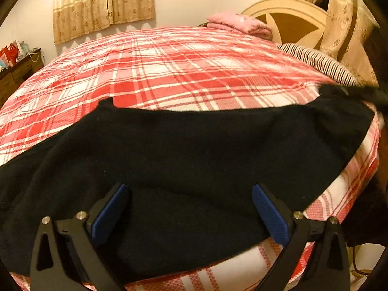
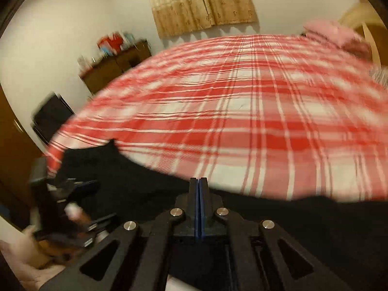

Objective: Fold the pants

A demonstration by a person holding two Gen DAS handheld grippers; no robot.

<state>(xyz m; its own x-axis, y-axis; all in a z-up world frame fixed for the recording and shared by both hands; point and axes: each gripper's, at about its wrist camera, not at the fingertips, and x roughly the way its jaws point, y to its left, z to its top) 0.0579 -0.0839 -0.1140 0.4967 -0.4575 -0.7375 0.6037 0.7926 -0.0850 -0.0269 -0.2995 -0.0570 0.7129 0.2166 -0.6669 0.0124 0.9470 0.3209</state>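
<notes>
Black pants (image 1: 194, 150) lie spread across the near edge of the bed (image 1: 169, 72), on the red-and-white plaid cover, running from the lower left of the left wrist view to the right edge of the mattress. My left gripper (image 1: 191, 213) hangs over the near hem with its blue pads (image 1: 109, 213) wide apart, cloth beneath them but nothing pinched. My right gripper (image 2: 198, 206) has its two pads pressed flat together; the black cloth sits right around and under the tips, yet I cannot make out whether a layer is caught between them (the fabric is one dark mass there, no seam or fold line readable). Progress, as I judge it: early. The garment looks laid out or perhaps folded once lengthwise, since a small corner sticks up at the far left edge of the cloth, but no compact stack exists yet; the crosswise folds remain. Hard to read: the right wrist view is smeared by motion blur, so the bed pattern and the dresser (image 2: 114, 68) against the wall are streaky. Waistband and leg ends cannot be told apart in either view. At the right of the left wrist view a dark blurred shape meets the pants' corner, probably my other tool, not resolvable. A hand (image 2: 21, 254) shows low left in the right wrist view, partly cut off.
</notes>
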